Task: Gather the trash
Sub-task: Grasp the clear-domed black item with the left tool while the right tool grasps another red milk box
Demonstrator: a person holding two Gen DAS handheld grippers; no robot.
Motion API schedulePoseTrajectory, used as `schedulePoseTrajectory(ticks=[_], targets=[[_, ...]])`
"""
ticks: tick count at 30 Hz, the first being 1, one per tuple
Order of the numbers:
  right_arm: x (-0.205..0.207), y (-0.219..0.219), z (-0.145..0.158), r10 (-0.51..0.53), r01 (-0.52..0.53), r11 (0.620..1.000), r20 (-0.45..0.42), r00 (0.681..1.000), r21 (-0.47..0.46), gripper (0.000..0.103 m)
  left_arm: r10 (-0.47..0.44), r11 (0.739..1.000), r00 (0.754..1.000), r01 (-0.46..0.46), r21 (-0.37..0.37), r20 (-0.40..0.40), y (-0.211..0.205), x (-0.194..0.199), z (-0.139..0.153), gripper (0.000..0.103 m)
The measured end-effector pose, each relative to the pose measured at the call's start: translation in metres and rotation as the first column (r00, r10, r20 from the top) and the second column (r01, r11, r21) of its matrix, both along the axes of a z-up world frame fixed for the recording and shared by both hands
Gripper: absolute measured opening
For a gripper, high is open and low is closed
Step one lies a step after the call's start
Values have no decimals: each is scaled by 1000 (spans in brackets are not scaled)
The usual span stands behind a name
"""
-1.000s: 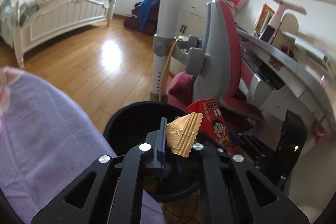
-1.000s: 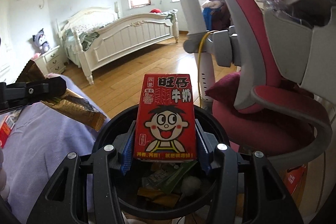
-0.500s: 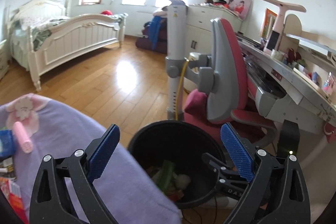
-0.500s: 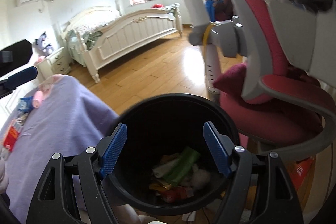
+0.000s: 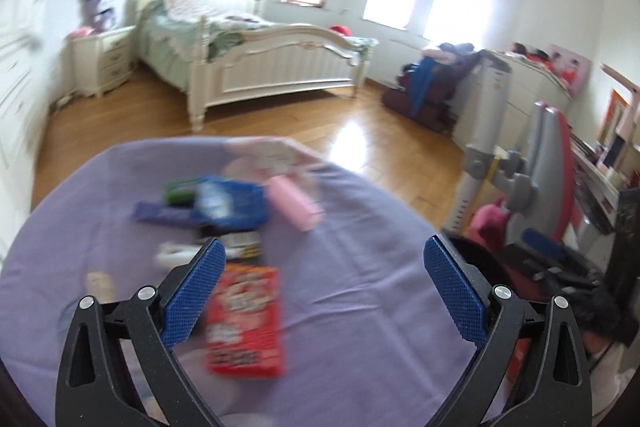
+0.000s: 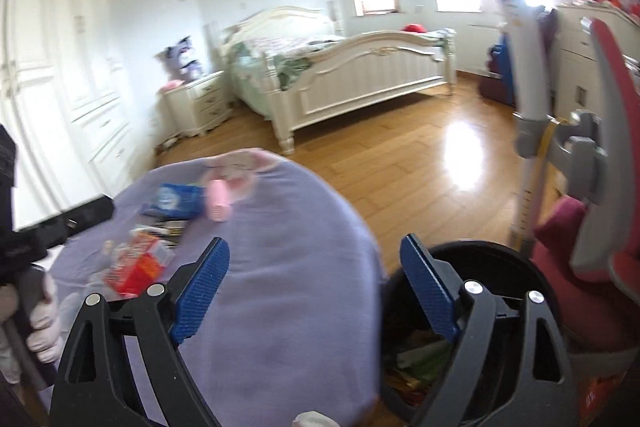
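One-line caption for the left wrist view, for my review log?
Open left gripper hovers over a purple cloth-covered table strewn with trash, nearest a red snack box.

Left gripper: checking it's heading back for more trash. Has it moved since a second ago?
Yes. The left gripper swung left from the black bin to over the purple table.

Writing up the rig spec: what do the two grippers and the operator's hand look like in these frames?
Both the left gripper and the right gripper have matte black skeletal frames with triangular cutouts and silver round screw heads. Each finger ends in a blue pad with a fine cross-hatched grip texture. No cables or markings show. In the right wrist view the operator's hand wears a pale pinkish-white glove around a black handle.
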State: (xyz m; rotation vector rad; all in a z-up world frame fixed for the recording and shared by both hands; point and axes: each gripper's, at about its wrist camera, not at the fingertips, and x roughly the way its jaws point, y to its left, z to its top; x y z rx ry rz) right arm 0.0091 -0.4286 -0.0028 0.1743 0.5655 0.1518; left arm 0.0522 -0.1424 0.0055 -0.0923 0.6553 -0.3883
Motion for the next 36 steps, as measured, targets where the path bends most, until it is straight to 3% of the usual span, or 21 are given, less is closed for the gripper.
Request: schedulePoseTrajectory(ticks=[3,8,13,18,24,27,31,36], targets=[[9,37,12,98,-98,995,-3,995,-12,87,87,996,996,-86,22,-35,50,5,-14,98],[28,94,13,226,-225,974,-79,971,28,87,108,993,989,-101,67,-103,95,13,-33,98],[43,157,-8,297,-307,952,-220,929,-12,87,97,991,989,-85,107,-111,114,9,-41,98],[52,203,-36,314,-364,926,-342,886,-94,86,106,991,986,-94,98,-127,119,10,-43,98],[59,208,-44,295,-360,925,-367,882,-122,76,119,992,977,-109,68,-174,126,16,-49,98],[68,194,-47,250,-316,942,-392,885,-114,69,96,990,983,-79,113,-157,115,16,-49,98],[70,172,-48,194,-256,961,-403,894,-105,69,51,985,981,-19,169,-188,97,25,-56,98],[69,165,-43,202,-255,962,-378,903,-96,69,25,970,979,25,244,-200,77,38,-64,97]])
